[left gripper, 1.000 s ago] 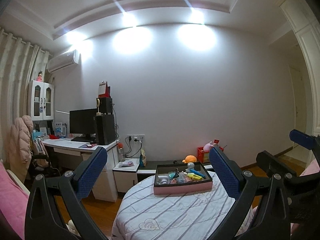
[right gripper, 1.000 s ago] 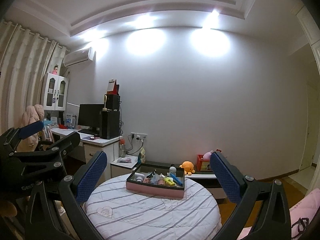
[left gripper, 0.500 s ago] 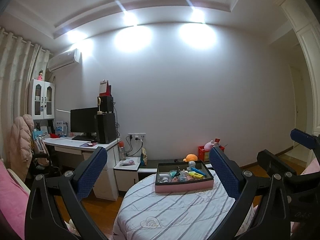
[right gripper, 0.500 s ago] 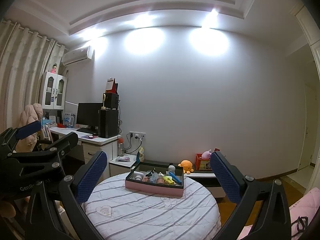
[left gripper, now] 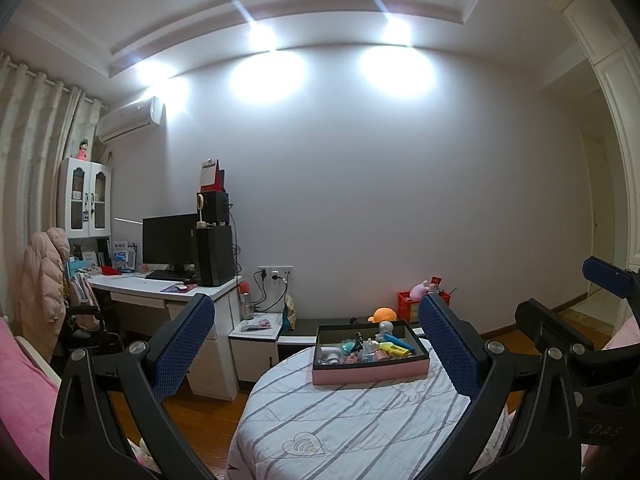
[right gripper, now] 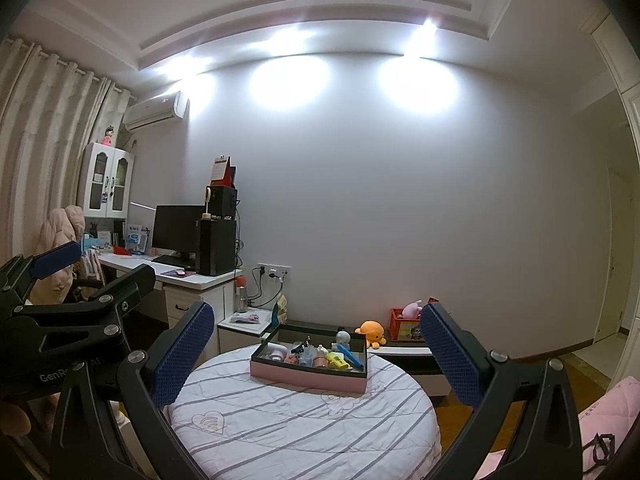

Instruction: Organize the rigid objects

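Your left gripper (left gripper: 316, 336) fills the bottom of the left wrist view with its jaws spread wide and nothing between them; its blue pads (left gripper: 182, 350) frame the round table (left gripper: 344, 432) at lower centre. Your right gripper (right gripper: 316, 344) is spread just as wide in the right wrist view, also holding nothing, and neither one touches the table. The pink box (left gripper: 370, 374) sits on the far part of the striped tabletop, a little right of centre in the left view and near centre in the right view (right gripper: 308, 376). Inside it lie the small things to sort, packed close together: a yellow marker (left gripper: 394, 348), a blue pen (right gripper: 352, 356), a round-headed white figure (right gripper: 343, 338), and other small pieces too tiny to name. At the right edge of the left view you can see your right gripper from the side, and at the left edge of the right view your left gripper shows the same way. Behind the table, low in the frame, an orange plush (right gripper: 371, 330) sits by a red crate (right gripper: 404, 330). At middle left stands a white desk (left gripper: 160, 292) with a monitor (left gripper: 168, 242).
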A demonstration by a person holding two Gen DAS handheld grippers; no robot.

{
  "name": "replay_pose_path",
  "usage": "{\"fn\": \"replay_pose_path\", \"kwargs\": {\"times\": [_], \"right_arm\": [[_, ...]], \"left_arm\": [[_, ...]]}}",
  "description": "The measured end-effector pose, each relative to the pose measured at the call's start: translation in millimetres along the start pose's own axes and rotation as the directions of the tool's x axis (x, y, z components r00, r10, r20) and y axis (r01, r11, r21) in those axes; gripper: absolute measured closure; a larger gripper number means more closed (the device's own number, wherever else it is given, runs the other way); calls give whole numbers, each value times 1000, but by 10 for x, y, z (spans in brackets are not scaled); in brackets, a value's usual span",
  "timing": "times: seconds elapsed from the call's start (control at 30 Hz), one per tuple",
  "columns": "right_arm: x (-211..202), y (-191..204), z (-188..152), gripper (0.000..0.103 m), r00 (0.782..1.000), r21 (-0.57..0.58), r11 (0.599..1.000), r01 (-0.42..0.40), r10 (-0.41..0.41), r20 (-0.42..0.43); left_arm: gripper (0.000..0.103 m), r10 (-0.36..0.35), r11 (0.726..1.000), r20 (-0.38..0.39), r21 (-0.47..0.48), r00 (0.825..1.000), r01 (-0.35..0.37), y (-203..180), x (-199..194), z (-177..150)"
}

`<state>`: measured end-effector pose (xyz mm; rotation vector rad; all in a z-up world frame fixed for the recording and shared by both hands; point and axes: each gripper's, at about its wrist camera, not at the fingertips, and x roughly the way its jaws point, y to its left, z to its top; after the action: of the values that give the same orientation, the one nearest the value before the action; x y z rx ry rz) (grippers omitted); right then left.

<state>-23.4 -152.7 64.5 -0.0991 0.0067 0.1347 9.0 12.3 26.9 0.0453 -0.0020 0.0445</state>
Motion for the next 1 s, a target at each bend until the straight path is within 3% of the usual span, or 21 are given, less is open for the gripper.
{"fn": "replay_pose_path", "kwargs": {"times": [0.5, 1.0], "right_arm": [[6, -23, -9, 0, 1000, 7, 1000, -9, 9, -1], [11, -40, -6, 0, 1000, 5, 1000, -8, 8, 0]], "left_arm": [[0, 11, 1000, 47, 12, 999, -11, -47, -10, -29], [0, 11, 1000, 43, 16, 999, -12, -48, -4, -17]]}}
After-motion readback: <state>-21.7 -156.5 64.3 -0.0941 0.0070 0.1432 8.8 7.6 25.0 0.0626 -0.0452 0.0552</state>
